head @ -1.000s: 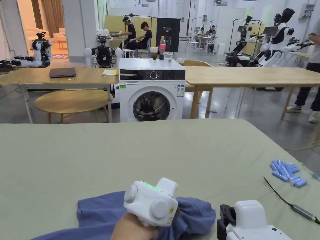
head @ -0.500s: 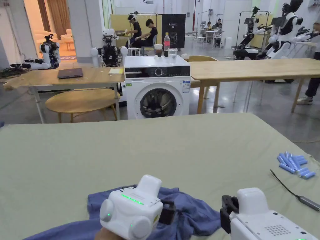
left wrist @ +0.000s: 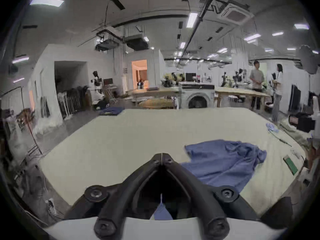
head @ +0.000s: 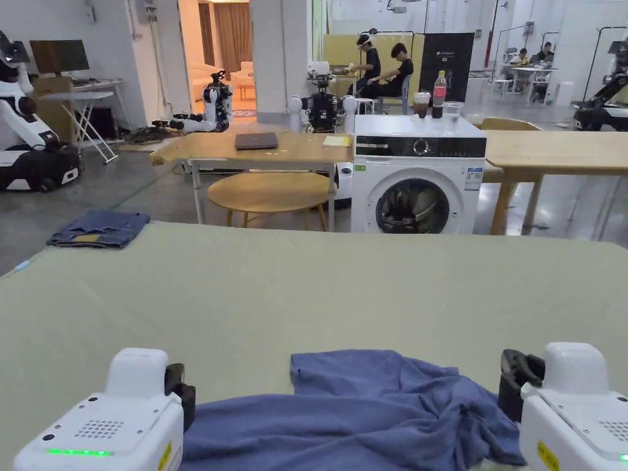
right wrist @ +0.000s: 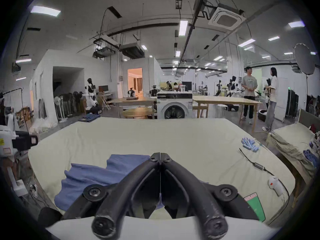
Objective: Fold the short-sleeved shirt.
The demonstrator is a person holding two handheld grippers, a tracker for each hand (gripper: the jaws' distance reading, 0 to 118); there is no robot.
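A crumpled blue short-sleeved shirt (head: 380, 411) lies near the front edge of the green-covered table (head: 306, 282). My left gripper (head: 181, 387) hovers at the shirt's left end, jaws pointing away from me. In the left gripper view its jaws (left wrist: 161, 155) are shut tip to tip, with the shirt (left wrist: 225, 160) to their right. My right gripper (head: 516, 380) is at the shirt's right end. In its own view the right gripper (right wrist: 160, 155) is shut above the shirt (right wrist: 90, 178). A sliver of blue cloth shows under each gripper, with none at the tips.
A folded denim pile (head: 98, 228) sits at the table's far left corner. Along the right edge lie several blue cylinders (right wrist: 249, 144), a cable (right wrist: 256, 165), a white object (right wrist: 275, 185) and a green card (right wrist: 256, 205). A washing machine (head: 417, 178) and wooden tables stand beyond.
The head camera has panned left. My left gripper has moved from above the shirt's middle to its left end. The shirt and the right gripper have stayed about where they were.
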